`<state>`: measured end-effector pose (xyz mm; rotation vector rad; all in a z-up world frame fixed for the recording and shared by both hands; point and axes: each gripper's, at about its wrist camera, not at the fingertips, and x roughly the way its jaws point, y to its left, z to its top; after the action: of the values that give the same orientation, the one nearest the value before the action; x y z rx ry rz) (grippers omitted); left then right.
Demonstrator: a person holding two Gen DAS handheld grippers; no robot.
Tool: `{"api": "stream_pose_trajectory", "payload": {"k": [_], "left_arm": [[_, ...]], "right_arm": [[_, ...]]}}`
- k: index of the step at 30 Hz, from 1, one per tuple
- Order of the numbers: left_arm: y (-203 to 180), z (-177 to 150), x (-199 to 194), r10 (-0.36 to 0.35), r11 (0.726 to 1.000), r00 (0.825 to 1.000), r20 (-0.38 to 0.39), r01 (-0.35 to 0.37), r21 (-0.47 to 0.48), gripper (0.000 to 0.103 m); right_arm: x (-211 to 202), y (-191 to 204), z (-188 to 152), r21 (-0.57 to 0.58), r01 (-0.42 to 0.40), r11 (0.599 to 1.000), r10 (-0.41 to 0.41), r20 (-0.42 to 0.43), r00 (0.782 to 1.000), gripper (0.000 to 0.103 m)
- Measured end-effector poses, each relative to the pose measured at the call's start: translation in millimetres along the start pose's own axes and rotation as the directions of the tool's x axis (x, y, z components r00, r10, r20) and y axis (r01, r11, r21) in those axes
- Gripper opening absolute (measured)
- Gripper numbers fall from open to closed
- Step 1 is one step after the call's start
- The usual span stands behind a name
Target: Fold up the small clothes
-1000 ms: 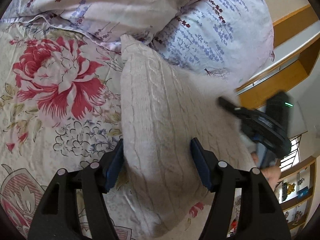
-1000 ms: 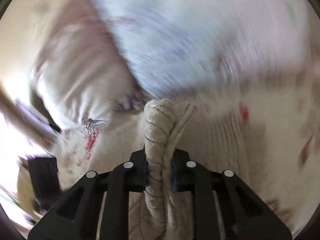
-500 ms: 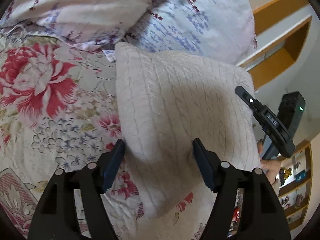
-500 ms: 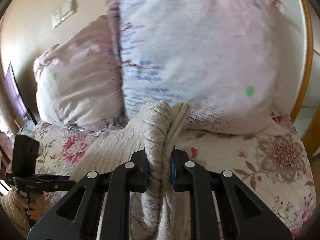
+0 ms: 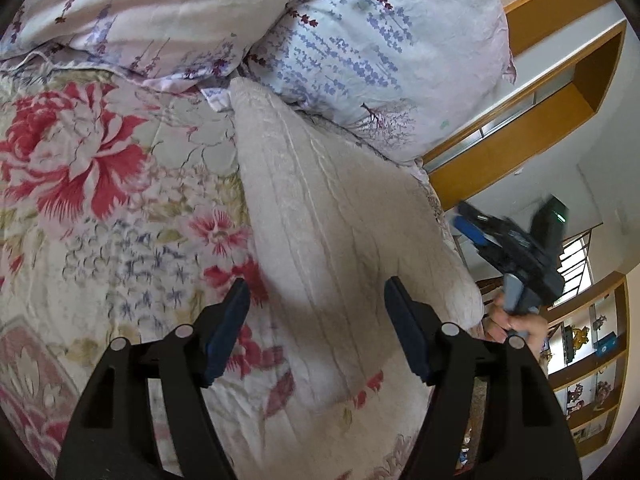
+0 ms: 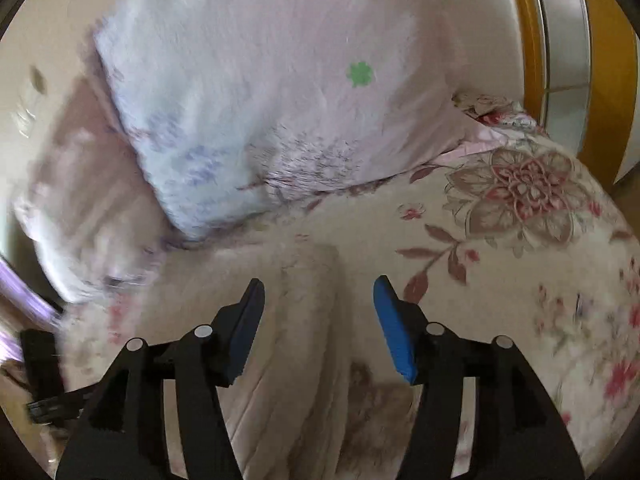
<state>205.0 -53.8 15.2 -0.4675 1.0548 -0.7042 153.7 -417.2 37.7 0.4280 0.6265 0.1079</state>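
A cream cable-knit garment [image 5: 332, 216] lies folded on the floral bedspread [image 5: 100, 208], its far end against the pillows. My left gripper [image 5: 316, 284] is open just above the garment's near part; neither pad presses on it. In the left wrist view my right gripper [image 5: 470, 226] hovers off the garment's right edge, held by a hand [image 5: 516, 320]. In the blurred right wrist view the right gripper [image 6: 318, 284] has its jaws opening, with the knit garment [image 6: 308, 320] lying loose below and between them, untouched by the blue pads [image 6: 394, 332].
Two pale flowered pillows [image 5: 380, 40] [image 6: 280, 80] are stacked at the head of the bed. A wooden headboard [image 5: 520, 120] stands behind them, and shelves [image 5: 592, 360] with small items at the right. A dark, blurred device [image 6: 40, 380] shows at the left edge.
The right gripper let go of the bunched knit edge it was pinching and its jaws spread. The garment now lies flat on the bed. The left gripper hardly moved.
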Motion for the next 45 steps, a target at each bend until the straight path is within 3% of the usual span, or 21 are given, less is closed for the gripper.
{"api": "stream_pose_trajectory", "payload": {"k": [3, 10, 12, 14, 16, 20, 24, 27, 29, 34, 36, 37, 38, 40, 42, 45], "left_arm": [[0.4, -6.9, -4.4, -0.005, 1.000, 1.000, -0.015, 0.005, -0.023, 0.069], [-4.2, -17.4, -11.1, -0.021, 0.999, 1.000, -0.019, 0.020, -0.049, 0.058], [-5.6, -18.5, -11.1, -0.014, 0.999, 1.000, -0.026, 0.012, -0.050, 0.054], [-5.4, -19.8, -9.2, -0.004, 0.998, 0.999, -0.037, 0.002, -0.058, 0.045], [-3.5, -20.7, -7.9, -0.006, 0.997, 0.999, -0.049, 0.003, -0.071, 0.039], [-3.4, -22.0, -8.4, -0.007, 0.998, 0.999, -0.050, 0.004, -0.062, 0.020], [-9.5, -21.5, -19.1, -0.026, 1.000, 0.999, -0.041, 0.026, 0.012, 0.014], [-7.6, -22.3, -22.8, -0.021, 0.999, 0.999, -0.047, 0.023, 0.049, 0.008], [-2.9, -26.3, -19.9, -0.001, 0.998, 0.998, -0.067, 0.006, 0.065, 0.007], [-1.9, -28.9, -17.6, -0.003, 0.997, 0.997, -0.076, 0.009, 0.076, 0.010], [-2.5, -28.1, -18.1, -0.011, 0.997, 0.997, -0.080, 0.017, 0.073, 0.015], [-2.6, -26.7, -19.0, -0.020, 0.997, 0.996, -0.082, 0.026, 0.066, 0.019], [-2.8, -24.3, -20.0, -0.023, 0.998, 0.997, -0.074, 0.027, 0.061, 0.031], [-2.7, -18.5, -22.7, -0.026, 0.998, 0.998, -0.049, 0.029, 0.051, 0.053], [-4.5, -12.0, -23.4, -0.001, 0.998, 1.000, -0.025, 0.003, 0.055, 0.060], [-7.8, 0.4, -15.7, 0.054, 0.996, 0.999, -0.005, -0.053, 0.069, 0.068]], "right_arm": [[-21.0, -3.1, -22.7, 0.017, -0.109, 0.994, 0.109, -0.027, 0.994, 0.059], [-21.4, 0.6, -66.8, 0.032, -0.188, 0.982, 0.190, -0.120, 0.974, 0.055], [-19.2, 0.7, -71.3, 0.035, -0.179, 0.983, 0.182, -0.132, 0.974, 0.049], [-13.4, 0.3, -75.3, 0.032, -0.178, 0.983, 0.181, -0.146, 0.973, 0.030], [-10.0, 1.4, -78.5, 0.023, -0.186, 0.982, 0.188, -0.155, 0.970, 0.019], [-24.7, 12.4, -73.8, -0.046, -0.153, 0.987, 0.149, -0.075, 0.986, 0.014], [-54.6, 25.0, -64.7, -0.121, -0.125, 0.985, 0.132, 0.047, 0.990, 0.013], [-37.5, 17.5, -74.3, -0.155, -0.005, 0.988, 0.001, -0.025, 1.000, 0.013], [-16.0, 2.0, -84.4, -0.118, 0.025, 0.993, -0.037, -0.102, 0.994, 0.013], [-8.5, -13.7, -85.9, -0.031, -0.021, 0.999, 0.016, -0.151, 0.988, 0.017], [-13.4, -13.5, -82.1, -0.018, -0.029, 0.999, 0.026, -0.162, 0.986, 0.032], [-17.2, -14.1, -79.0, -0.007, -0.034, 0.999, 0.032, -0.161, 0.987, 0.044], [-22.6, -16.3, -73.8, 0.020, -0.054, 0.998, 0.056, -0.145, 0.988, 0.054], [-26.2, -21.6, -63.6, 0.081, -0.112, 0.990, 0.121, -0.122, 0.985, 0.062], [-14.5, -28.8, -50.8, 0.161, -0.166, 0.973, 0.187, -0.122, 0.975, 0.063], [12.8, -38.0, -33.7, 0.238, -0.174, 0.956, 0.214, -0.154, 0.965, 0.063]]}}
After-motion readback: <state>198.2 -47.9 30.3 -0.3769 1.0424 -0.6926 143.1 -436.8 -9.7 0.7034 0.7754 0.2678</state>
